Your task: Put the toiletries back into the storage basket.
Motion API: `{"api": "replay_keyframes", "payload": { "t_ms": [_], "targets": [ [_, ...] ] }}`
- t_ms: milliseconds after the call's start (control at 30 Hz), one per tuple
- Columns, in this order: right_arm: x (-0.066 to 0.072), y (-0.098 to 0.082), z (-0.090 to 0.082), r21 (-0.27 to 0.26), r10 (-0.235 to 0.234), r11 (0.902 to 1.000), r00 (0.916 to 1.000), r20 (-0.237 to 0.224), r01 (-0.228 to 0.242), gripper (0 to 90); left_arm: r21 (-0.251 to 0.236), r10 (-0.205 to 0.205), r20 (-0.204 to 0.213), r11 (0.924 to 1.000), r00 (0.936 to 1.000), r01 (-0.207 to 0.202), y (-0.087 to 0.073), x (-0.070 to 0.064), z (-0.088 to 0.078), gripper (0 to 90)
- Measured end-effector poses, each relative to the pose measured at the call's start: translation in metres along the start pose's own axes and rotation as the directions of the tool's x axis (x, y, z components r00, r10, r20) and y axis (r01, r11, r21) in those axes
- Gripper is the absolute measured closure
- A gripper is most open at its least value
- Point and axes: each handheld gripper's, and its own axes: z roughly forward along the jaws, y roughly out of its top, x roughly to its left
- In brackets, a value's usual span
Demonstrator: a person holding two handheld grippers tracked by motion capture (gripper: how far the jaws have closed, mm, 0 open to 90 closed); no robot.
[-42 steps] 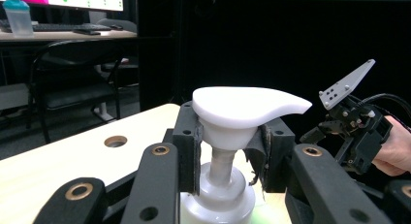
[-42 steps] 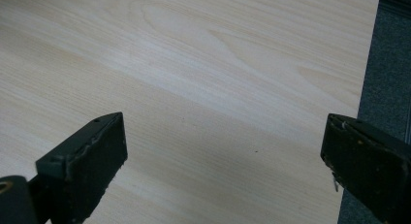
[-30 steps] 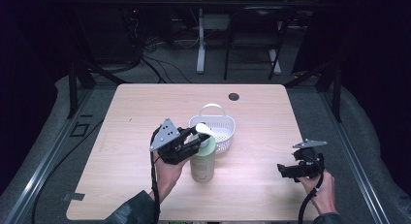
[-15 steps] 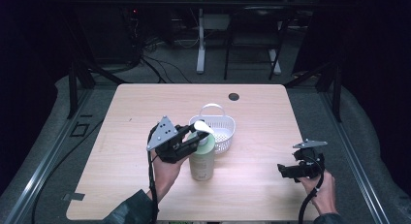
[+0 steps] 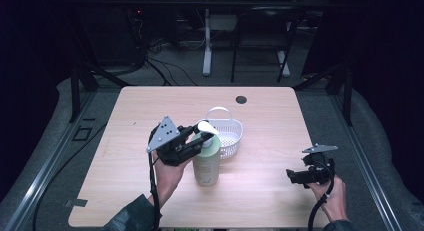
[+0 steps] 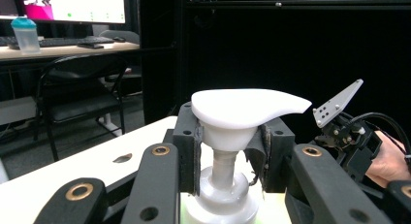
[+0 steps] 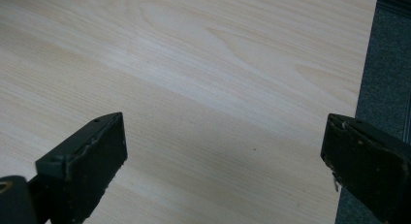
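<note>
Pump bottle (image 5: 207,161) of pale green soap stood upright on the wooden table (image 5: 260,136), its white pump head (image 6: 245,107) clamped at the neck between the jaws of the left tongs (image 5: 192,143). Compared with a second before, those tongs and the pump head had shifted only slightly, while the bottle's base had stayed planted just in front of the white plastic basket (image 5: 227,133). That suggested a firm grip being tested or the head being worked, not a lift. The right tongs (image 5: 300,176) sat well off to the bottle's right, near the table edge, unmoved, jaws spread wide with only bare wood between them (image 7: 223,170).
</note>
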Motion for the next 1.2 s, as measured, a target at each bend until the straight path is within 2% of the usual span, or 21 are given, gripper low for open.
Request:
{"api": "replay_keyframes", "payload": {
  "t_ms": [467, 1200],
  "targets": [
    [0.0, 0.0, 0.0, 0.002, -0.001, 1.0, 1.0, -0.001, 0.001, 2.0, -0.005, 0.0, -0.003, 1.0, 1.0, 0.0, 0.019, 0.008, -0.008, 67.1],
    [-0.001, -0.001, 0.0, 0.003, 0.001, 1.0, 1.0, -0.009, -0.001, 1.8, -0.023, -0.007, -0.011, 0.9997, 0.9999, 0.007, 0.037, 0.018, -0.014, 67.1]
  ]
}}
